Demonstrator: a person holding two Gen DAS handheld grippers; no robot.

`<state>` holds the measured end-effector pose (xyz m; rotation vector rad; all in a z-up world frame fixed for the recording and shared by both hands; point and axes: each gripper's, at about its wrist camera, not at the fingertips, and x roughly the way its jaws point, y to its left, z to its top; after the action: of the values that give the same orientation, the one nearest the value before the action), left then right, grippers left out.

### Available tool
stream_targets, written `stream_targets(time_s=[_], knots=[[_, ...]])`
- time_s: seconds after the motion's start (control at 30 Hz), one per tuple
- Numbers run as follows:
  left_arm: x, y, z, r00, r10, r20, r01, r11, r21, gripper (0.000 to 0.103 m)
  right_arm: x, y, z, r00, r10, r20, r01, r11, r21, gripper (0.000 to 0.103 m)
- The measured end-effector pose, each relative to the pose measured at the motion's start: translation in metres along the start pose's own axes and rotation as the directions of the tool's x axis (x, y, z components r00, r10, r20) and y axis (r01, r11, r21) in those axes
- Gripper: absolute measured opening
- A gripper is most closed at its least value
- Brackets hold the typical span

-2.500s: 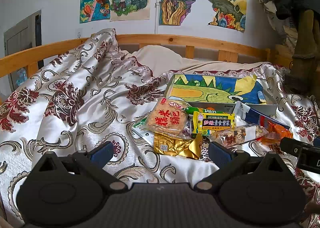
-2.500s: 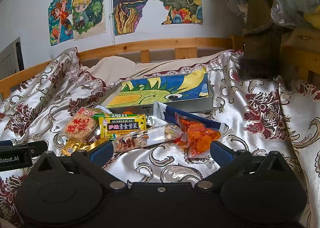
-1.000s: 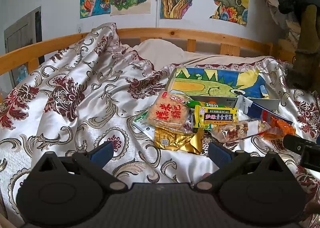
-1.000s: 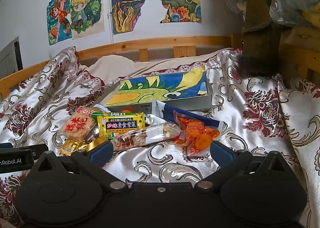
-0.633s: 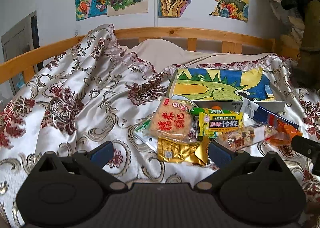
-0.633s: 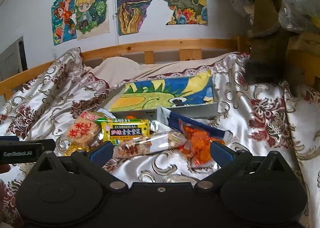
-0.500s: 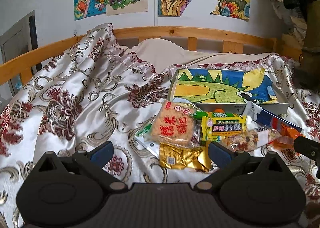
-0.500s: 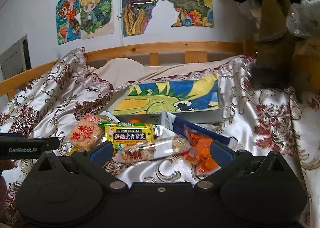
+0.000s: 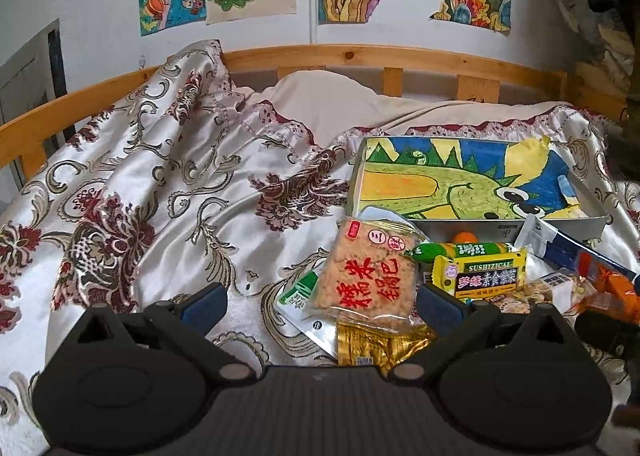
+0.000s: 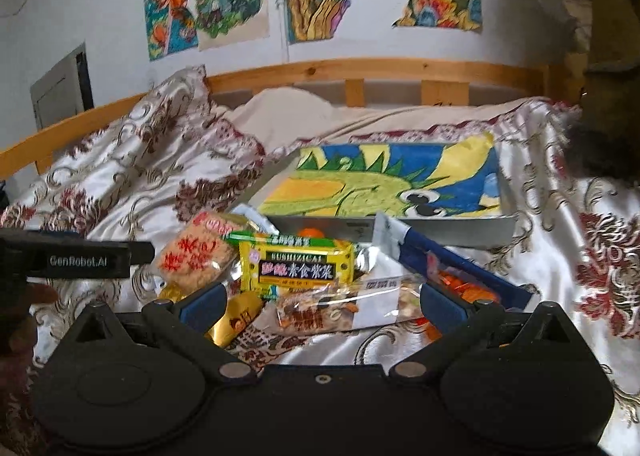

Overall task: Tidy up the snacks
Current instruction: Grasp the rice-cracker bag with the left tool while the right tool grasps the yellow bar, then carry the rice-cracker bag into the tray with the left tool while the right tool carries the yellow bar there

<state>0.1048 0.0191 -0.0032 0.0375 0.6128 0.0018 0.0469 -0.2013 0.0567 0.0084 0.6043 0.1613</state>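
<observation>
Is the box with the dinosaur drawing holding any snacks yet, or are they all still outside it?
All outside. The box shows only its drawing; the snack packets lie piled on the bedspread in front.

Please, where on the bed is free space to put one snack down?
Bare bedspread lies left of the rice cracker pack, up to the wooden rail. Also right of the painted box. In front of the box, the snacks overlap.

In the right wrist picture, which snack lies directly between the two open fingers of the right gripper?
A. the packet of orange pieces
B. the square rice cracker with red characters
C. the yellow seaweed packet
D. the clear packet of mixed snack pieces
D: the clear packet of mixed snack pieces lies across the gap of the open right gripper, while the yellow seaweed packet sits farther away, behind it.
</observation>
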Motion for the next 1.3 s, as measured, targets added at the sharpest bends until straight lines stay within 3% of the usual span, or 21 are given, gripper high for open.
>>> stream_targets(time_s=[0.37, 0.53, 0.87, 1.03, 1.3], knots=[[0.03, 0.004, 0.0, 0.995, -0.097, -0.023, 0.098, 0.995, 0.018, 0.102, 0.024, -0.014, -0.014, 0.998, 0.019, -0.067, -0.02, 1.0, -0.017, 0.102], [0.053, -0.002, 0.004, 0.992, -0.114, -0.053, 0.118, 0.99, 0.082, 0.102, 0.031, -0.017, -0.014, 0.997, 0.03, -0.068, -0.031, 0.999, -0.016, 0.102], [0.08, -0.01, 0.01, 0.983, -0.166, -0.076, 0.175, 0.976, 0.133, 0.102, 0.058, -0.005, 0.008, 0.996, 0.051, -0.074, -0.065, 0.977, -0.201, 0.102], [0.088, -0.017, 0.01, 0.981, -0.17, -0.092, 0.184, 0.969, 0.167, 0.102, 0.093, -0.009, 0.02, 0.983, 0.11, -0.146, -0.145, 0.955, -0.259, 0.097], [0.093, -0.014, 0.01, 0.972, -0.207, -0.112, 0.222, 0.962, 0.156, 0.087, 0.133, -0.018, 0.032, 0.964, 0.164, -0.209, -0.218, 0.938, -0.269, 0.092]])
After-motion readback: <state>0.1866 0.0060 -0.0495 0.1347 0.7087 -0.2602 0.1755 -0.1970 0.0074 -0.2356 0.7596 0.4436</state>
